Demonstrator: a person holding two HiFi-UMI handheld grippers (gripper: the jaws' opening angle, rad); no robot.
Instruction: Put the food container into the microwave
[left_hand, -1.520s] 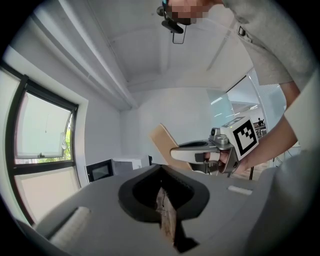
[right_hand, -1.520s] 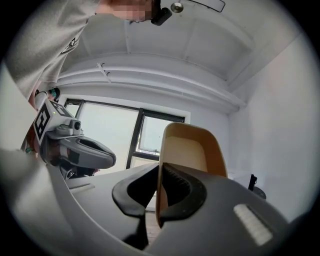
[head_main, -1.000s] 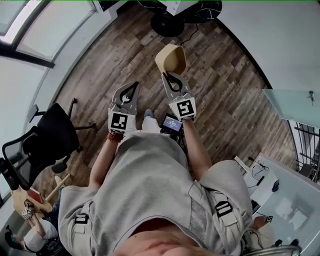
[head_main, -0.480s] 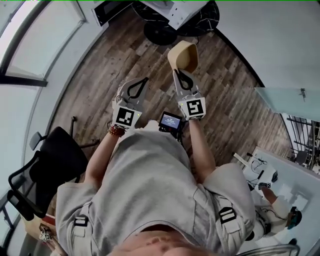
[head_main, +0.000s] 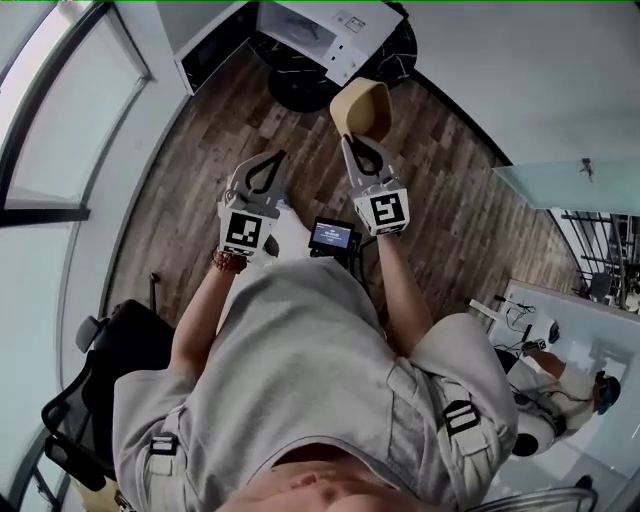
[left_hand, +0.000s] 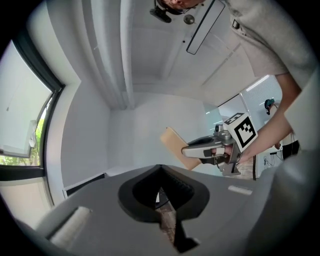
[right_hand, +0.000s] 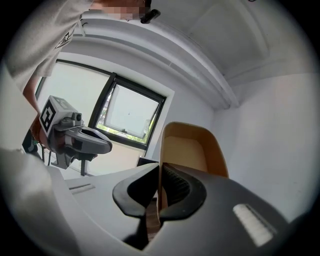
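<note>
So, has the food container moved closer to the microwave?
Yes. The food container, held in the right gripper, is nearer the microwave than a second ago.

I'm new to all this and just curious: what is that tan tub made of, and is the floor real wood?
The food container looks like matte tan paperboard or moulded fibre: it is dull, with no gloss, and its thin wall is pinched in the right hand-held gripper. The floor shows grey-brown planks with grain. Whether it is real wood or printed laminate, I can't tell.
</note>
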